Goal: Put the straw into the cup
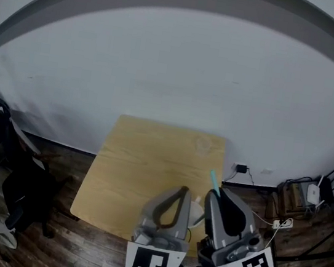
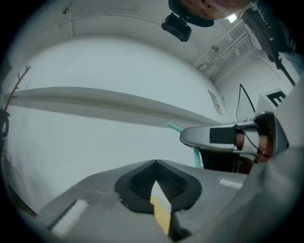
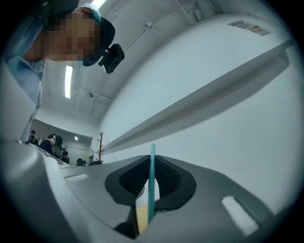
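Note:
A teal straw (image 1: 214, 181) stands upright in my right gripper (image 1: 213, 196), which is shut on it over the front right part of the wooden table (image 1: 144, 163). In the right gripper view the straw (image 3: 151, 182) runs up between the closed pads and sticks out past their tips. A white cup (image 1: 196, 214) shows only partly, low between the two grippers. My left gripper (image 1: 181, 191) is shut with nothing in it, just left of the cup. The left gripper view shows its tips (image 2: 156, 166) meeting, with the right gripper (image 2: 223, 135) and the straw (image 2: 195, 156) to their right.
The table stands against a pale wall (image 1: 175, 81). A dark chair with bags (image 1: 3, 149) stands on the wooden floor at the left. Cables, a power strip and a router (image 1: 307, 194) lie on the floor at the right. The table's front edge runs just under the grippers.

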`<state>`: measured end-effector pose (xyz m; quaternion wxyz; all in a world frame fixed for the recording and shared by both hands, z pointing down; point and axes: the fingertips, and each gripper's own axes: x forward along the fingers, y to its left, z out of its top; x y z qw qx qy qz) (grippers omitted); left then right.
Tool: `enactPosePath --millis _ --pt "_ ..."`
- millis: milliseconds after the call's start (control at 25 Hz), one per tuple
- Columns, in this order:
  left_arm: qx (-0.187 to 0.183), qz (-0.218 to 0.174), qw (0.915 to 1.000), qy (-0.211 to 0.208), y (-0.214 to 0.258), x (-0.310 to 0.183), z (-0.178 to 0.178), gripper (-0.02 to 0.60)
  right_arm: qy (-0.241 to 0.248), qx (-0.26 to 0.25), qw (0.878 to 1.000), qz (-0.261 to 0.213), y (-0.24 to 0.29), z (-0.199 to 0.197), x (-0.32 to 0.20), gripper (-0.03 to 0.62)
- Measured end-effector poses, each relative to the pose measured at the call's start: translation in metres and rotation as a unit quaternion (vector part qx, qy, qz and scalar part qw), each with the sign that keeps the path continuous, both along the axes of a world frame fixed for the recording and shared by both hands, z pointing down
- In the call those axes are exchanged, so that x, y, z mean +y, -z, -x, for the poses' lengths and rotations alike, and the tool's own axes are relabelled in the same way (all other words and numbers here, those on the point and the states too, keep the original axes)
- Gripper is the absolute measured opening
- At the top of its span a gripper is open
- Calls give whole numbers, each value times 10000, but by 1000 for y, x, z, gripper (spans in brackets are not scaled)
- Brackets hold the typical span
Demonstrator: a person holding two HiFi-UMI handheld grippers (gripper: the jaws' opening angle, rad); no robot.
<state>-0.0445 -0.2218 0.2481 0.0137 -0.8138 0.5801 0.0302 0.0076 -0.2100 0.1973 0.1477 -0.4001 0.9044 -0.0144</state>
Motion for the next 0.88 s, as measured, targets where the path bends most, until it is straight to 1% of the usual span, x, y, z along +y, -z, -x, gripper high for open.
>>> enactPosePath --millis 240,360,720,880 --pt "179 348 9992 -97 -29 -14 11 17 -122 207 9993 276 -27 13 -14 35" --pt "201 583 9980 -160 -43 -18 15 17 -185 278 9987 381 -39 16 -18 35" --pt "131 1128 9928 -388 -91 -39 10 17 -417 183 9945 939 -87 10 -47 35" --pt "137 1379 9892 -482 -112 -48 8 17 -395 151 9929 1114 -108 11 -58 35"
